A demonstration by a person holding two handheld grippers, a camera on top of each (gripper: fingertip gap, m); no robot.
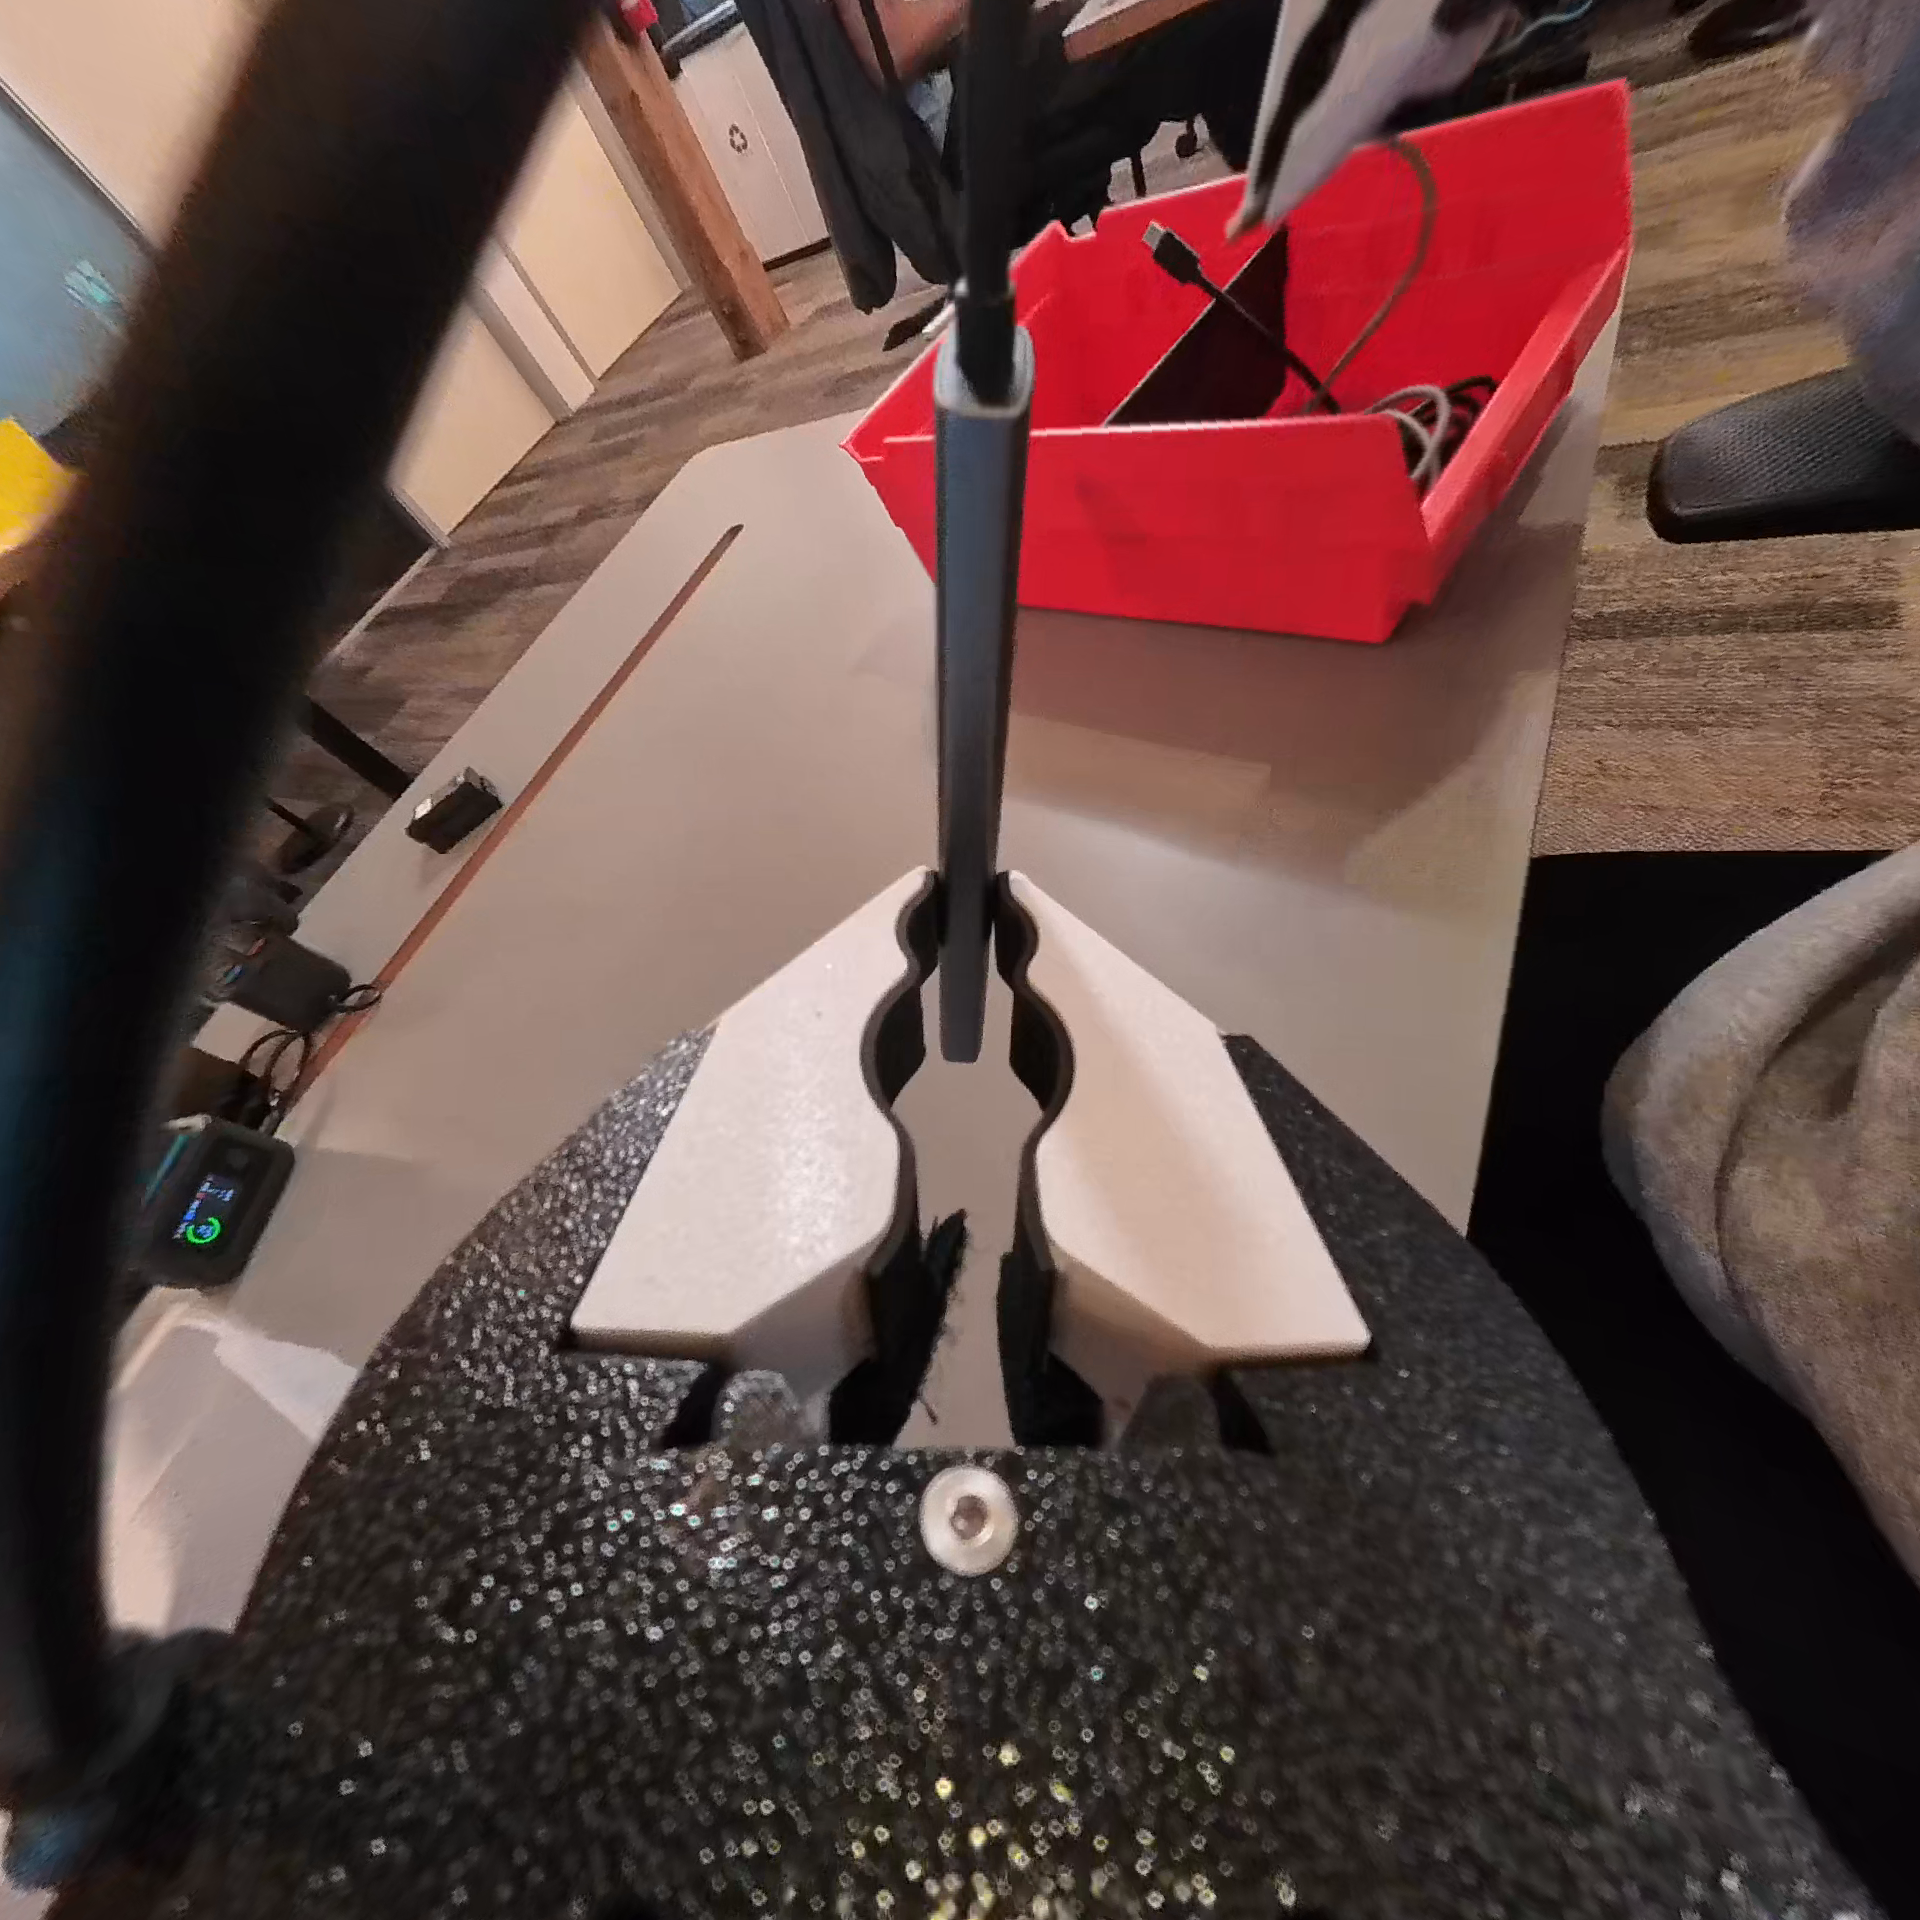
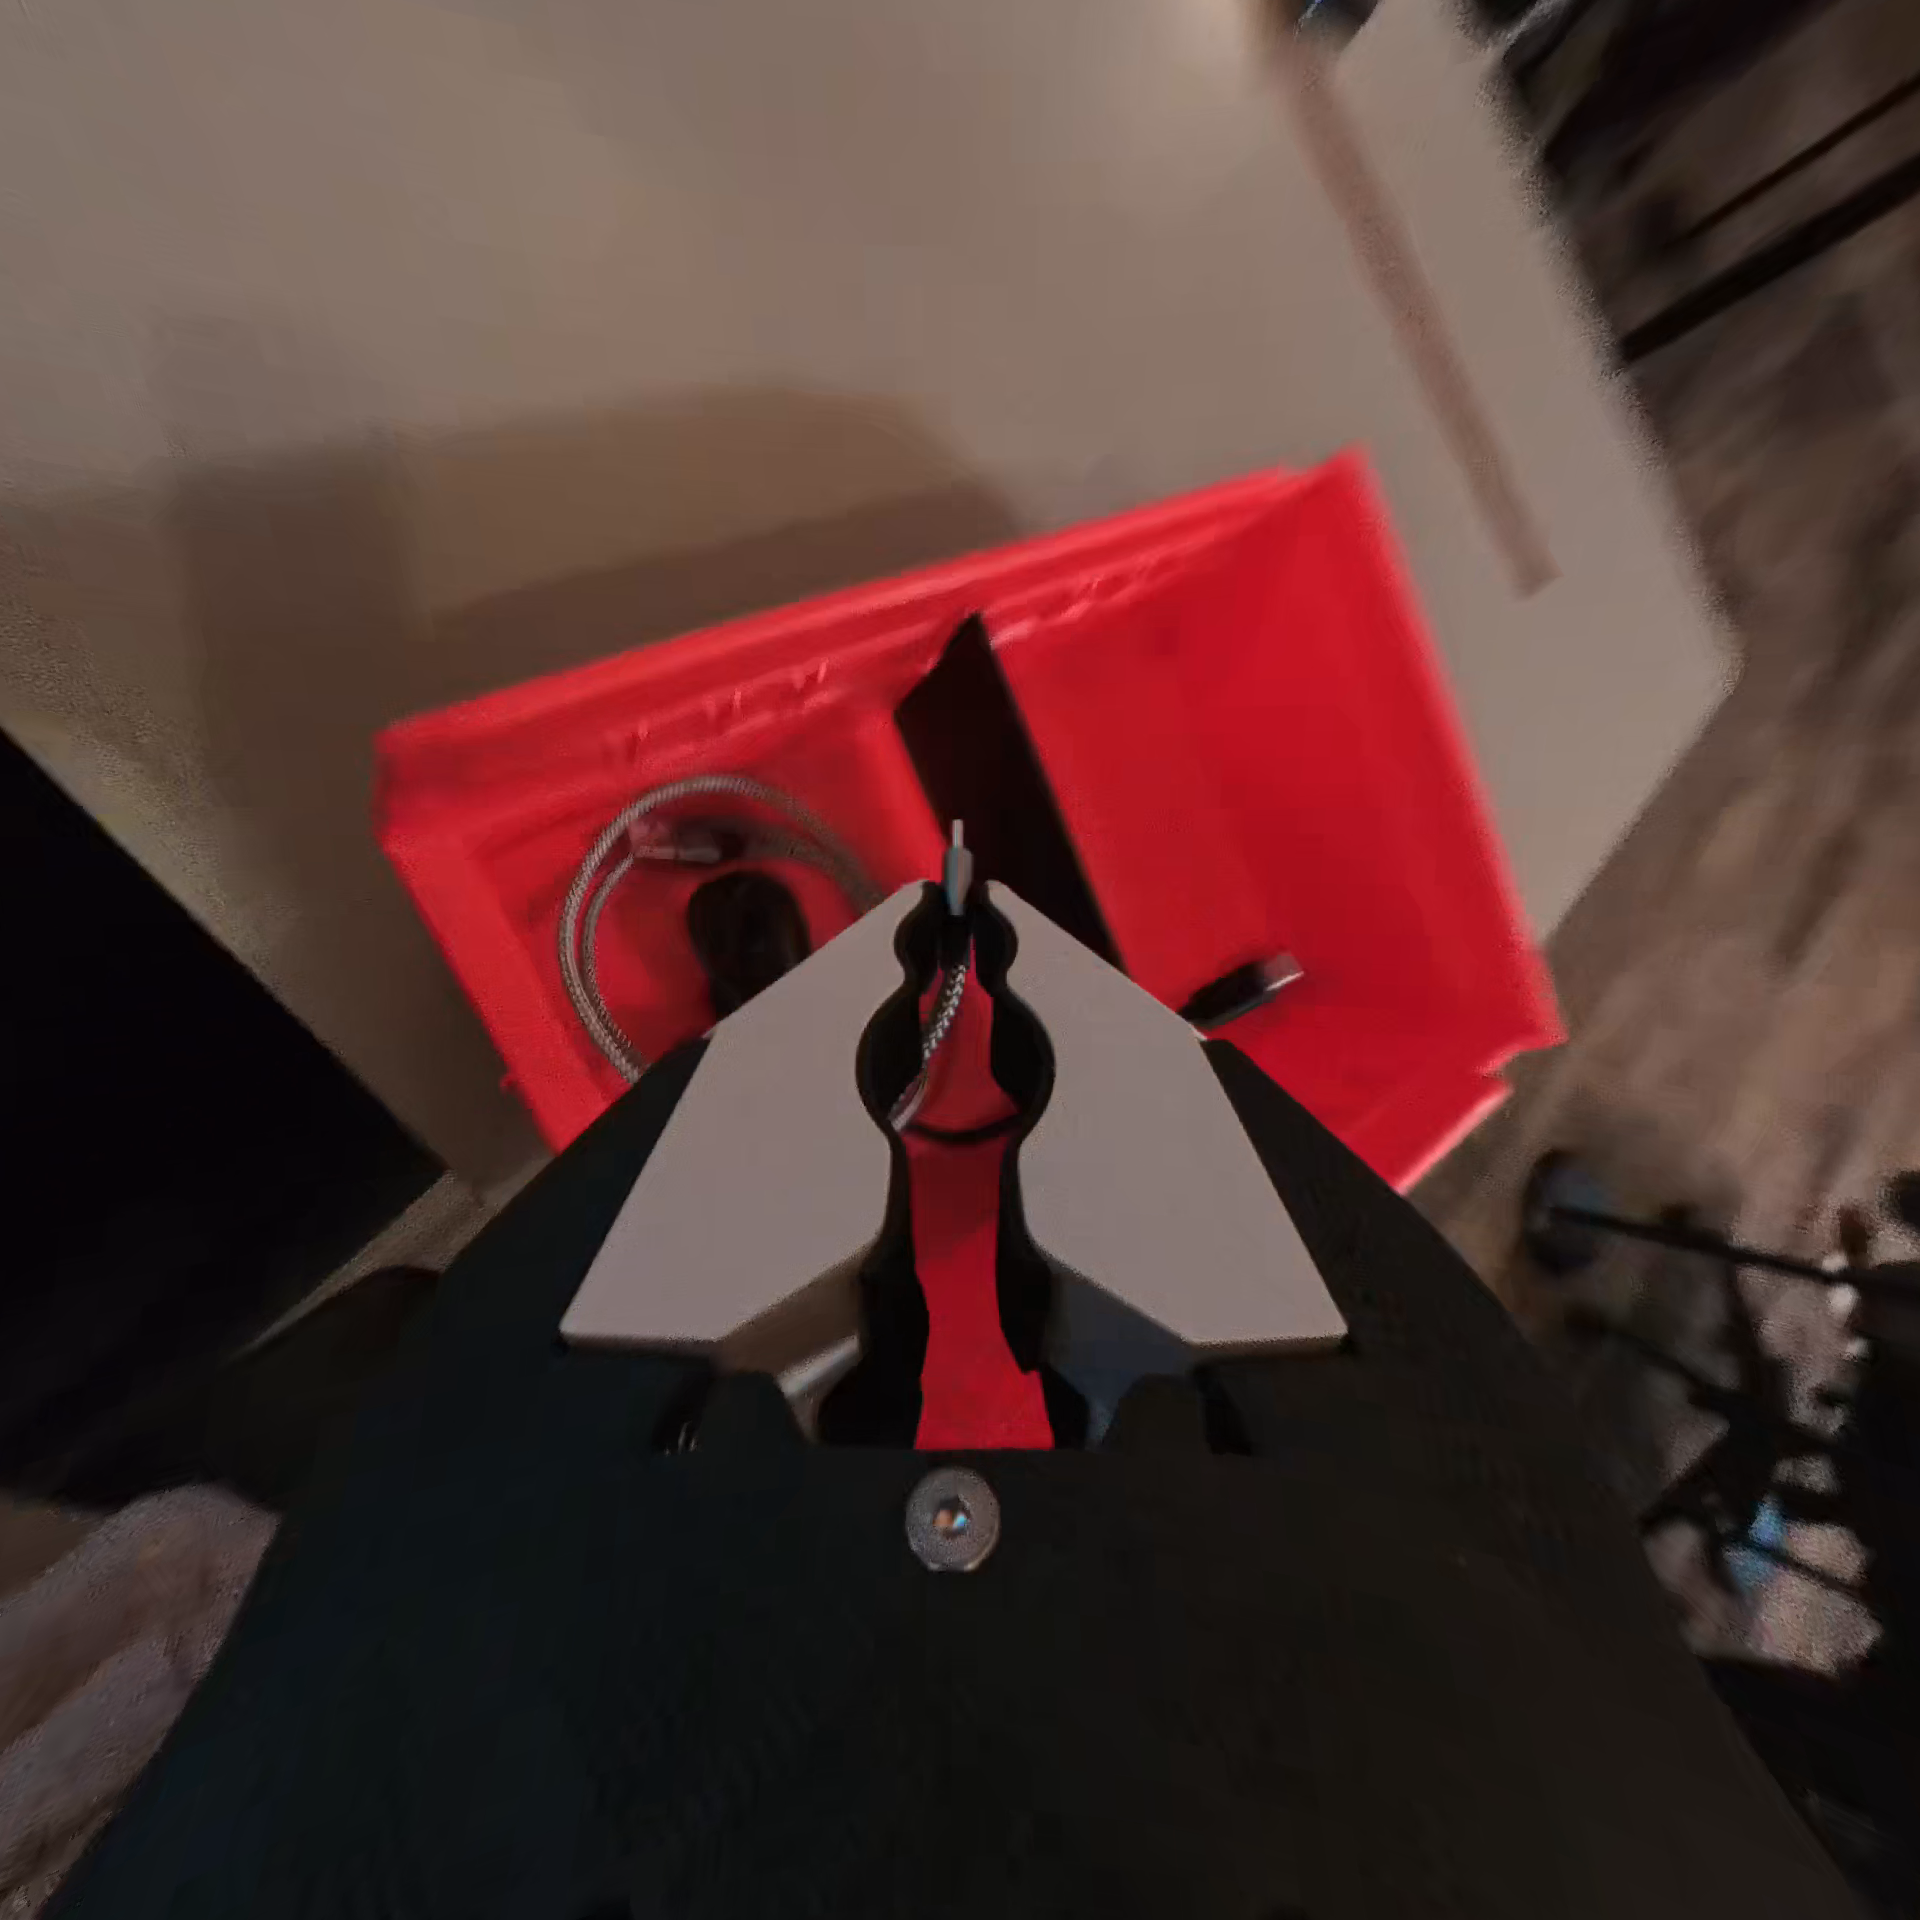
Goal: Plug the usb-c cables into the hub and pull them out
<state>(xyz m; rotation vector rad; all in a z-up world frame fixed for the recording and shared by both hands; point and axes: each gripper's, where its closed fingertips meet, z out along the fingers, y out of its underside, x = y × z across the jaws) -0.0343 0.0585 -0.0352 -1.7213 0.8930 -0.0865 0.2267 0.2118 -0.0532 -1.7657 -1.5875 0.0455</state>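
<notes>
My left gripper (image 1: 968, 894) is shut on a slim grey hub (image 1: 975, 644), held edge-on above the table, with its black cable (image 1: 982, 208) leaving the far end. My right gripper (image 2: 956, 891) is shut on a grey braided usb-c cable (image 2: 943, 1013), gripped just behind the plug (image 2: 956, 847), which points forward over the red bin (image 2: 1247, 831). The right gripper also shows blurred at the top of the left wrist view (image 1: 1309, 125), above the red bin (image 1: 1195, 520). A black cable with its plug (image 1: 1169, 249) lies in the bin.
The bin has a black divider (image 2: 987, 748) and holds coiled cables (image 2: 623, 883) and a small black item (image 2: 1247, 982). The beige table (image 1: 727, 779) carries a small black box (image 1: 452, 808) and a device with a lit screen (image 1: 213, 1210). A black chair (image 1: 1787, 457) stands right. Spacing between my two grippers at the tips: around 30 cm.
</notes>
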